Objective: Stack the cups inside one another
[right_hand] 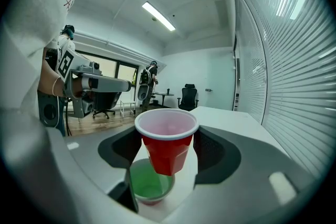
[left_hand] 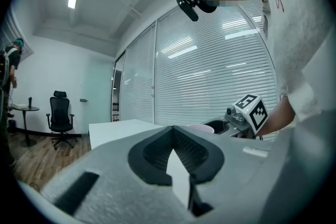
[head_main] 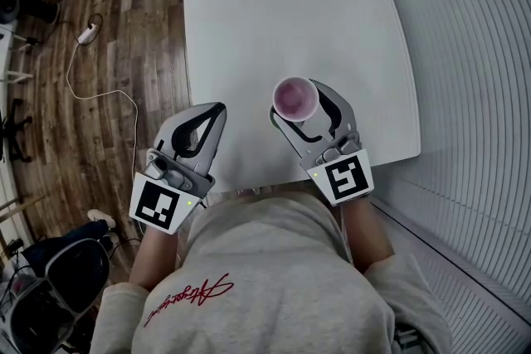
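A red cup (head_main: 294,98) with a pale inside is gripped between the jaws of my right gripper (head_main: 297,89), above the near edge of the white table (head_main: 290,12). In the right gripper view the red cup (right_hand: 167,147) hangs slightly tilted in the right gripper (right_hand: 167,134). A second cup (right_hand: 149,183) with a green inside sits lower and closer in; I cannot tell whether the two touch. The head view hides that cup. My left gripper (head_main: 217,106) is shut and empty, just off the table's left edge. Its tips (left_hand: 172,128) meet.
Wooden floor with a white cable and power strip (head_main: 87,33) lies left of the table. Slatted blinds (head_main: 473,54) run along the right. Office chairs (left_hand: 60,118) and people stand far off. A dark chair (head_main: 75,269) is by my left side.
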A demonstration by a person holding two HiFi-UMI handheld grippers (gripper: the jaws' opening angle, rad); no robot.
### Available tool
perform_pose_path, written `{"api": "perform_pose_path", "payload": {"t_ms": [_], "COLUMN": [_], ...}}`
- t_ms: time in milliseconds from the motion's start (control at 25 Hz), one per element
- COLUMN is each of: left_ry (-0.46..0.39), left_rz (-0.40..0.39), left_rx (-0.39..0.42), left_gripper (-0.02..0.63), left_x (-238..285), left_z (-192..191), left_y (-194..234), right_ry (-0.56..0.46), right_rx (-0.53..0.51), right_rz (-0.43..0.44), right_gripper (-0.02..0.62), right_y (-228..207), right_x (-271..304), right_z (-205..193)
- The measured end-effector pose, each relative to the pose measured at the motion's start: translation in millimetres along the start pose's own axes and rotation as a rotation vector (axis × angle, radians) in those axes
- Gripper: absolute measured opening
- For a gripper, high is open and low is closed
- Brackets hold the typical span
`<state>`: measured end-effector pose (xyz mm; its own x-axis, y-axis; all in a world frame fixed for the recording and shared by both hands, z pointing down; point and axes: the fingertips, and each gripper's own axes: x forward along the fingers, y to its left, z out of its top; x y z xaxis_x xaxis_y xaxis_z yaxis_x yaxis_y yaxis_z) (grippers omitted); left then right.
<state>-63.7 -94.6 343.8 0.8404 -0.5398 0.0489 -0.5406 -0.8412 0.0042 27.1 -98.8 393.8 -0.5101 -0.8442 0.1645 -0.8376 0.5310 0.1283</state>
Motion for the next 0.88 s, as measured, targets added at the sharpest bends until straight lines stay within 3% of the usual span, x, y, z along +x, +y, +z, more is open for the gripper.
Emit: {"api": "perform_pose_path", "payload": {"t_ms": [880], "left_ry": [-0.01], "left_rz": [-0.049], "left_rx": [0.014], "left_gripper": [-0.003], "left_x": [-26.2], "left_z": [8.1], "left_y": [-34.9], "right_ry": [0.053], "right_rx": [-0.025], "right_rz": [-0.011], "right_gripper": [0.307], "right_y": [39.0], "right_x": [-37.9], "right_z": [-9.7]}}
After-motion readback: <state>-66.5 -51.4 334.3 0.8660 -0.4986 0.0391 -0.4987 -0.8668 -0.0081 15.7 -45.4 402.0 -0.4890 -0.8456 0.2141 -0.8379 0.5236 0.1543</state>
